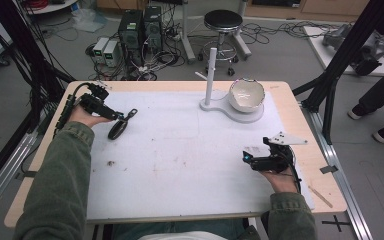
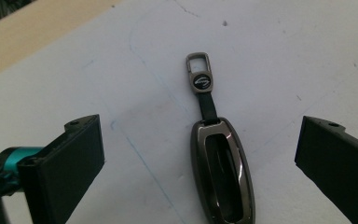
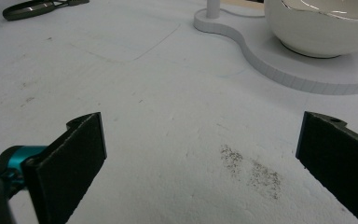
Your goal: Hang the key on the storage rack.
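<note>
A dark oval car-key fob with a short strap and a metal clip lies flat on the white mat at the left. My left gripper hovers just behind it, open; in the left gripper view the fob lies between the two spread jaws, touching neither, with its clip pointing away. A white bowl sits on a white stand base with an upright post. My right gripper rests open over bare mat at the right, with the bowl far ahead of it.
The white mat covers most of the wooden table. A stool, computer boxes and cables stand on the floor beyond the far edge. Black frame posts rise at the right. Small dirt smudges mark the mat.
</note>
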